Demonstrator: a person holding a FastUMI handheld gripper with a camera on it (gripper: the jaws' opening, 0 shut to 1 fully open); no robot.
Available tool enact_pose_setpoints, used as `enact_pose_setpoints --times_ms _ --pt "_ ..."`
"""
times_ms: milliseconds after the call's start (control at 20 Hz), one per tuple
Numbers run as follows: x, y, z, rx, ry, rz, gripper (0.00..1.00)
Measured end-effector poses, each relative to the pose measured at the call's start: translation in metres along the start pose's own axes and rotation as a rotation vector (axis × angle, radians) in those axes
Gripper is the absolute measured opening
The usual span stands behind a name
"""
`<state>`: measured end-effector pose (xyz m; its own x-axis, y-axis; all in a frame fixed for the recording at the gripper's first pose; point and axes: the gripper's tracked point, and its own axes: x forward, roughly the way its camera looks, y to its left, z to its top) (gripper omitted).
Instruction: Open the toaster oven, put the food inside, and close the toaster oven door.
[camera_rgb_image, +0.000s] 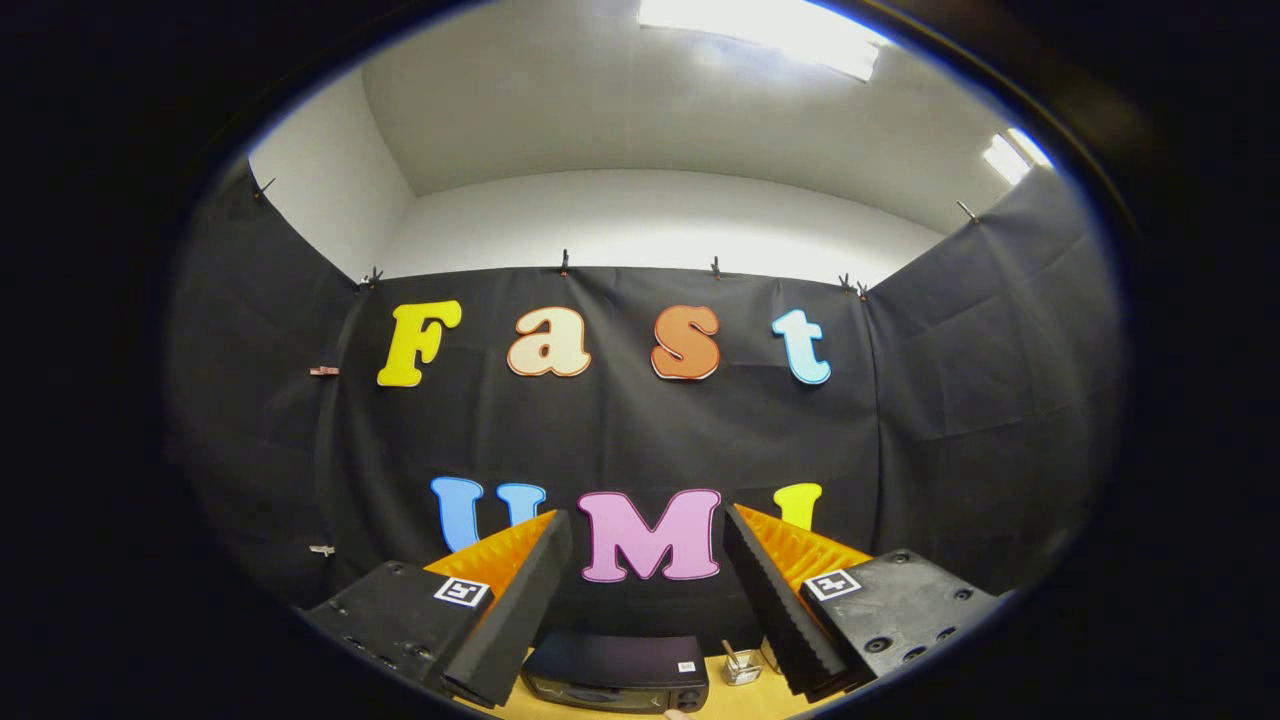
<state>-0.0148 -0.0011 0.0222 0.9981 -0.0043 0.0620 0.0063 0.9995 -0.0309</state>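
Observation:
The black toaster oven (617, 672) stands on a yellowish wooden table (735, 702), low down between my two fingers and well beyond them; I see mostly its top and the upper strip of its front. My gripper (648, 528) is held high, pointing at the booth's back wall, and is open with nothing between the fingers. The oven's door cannot be judged from this angle. A small pale sliver (680, 714) shows just in front of the oven; what it is cannot be told.
A small clear glass jar (741, 666) with something standing in it sits on the table to the right of the oven. Black cloth walls close the booth behind and on both sides, with a white ceiling and lights above.

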Motion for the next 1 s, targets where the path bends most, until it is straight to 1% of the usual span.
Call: enact_pose_setpoints --times_ms 250,550,750,1000 --pt "0.002 0.007 0.0 0.002 -0.005 0.012 0.98" --pt "0.016 0.015 -0.027 -0.008 0.02 0.013 0.98" --pt "0.032 0.032 -0.06 0.004 0.057 0.03 0.98" --pt "0.051 0.056 -0.121 -0.023 0.142 0.071 0.98"
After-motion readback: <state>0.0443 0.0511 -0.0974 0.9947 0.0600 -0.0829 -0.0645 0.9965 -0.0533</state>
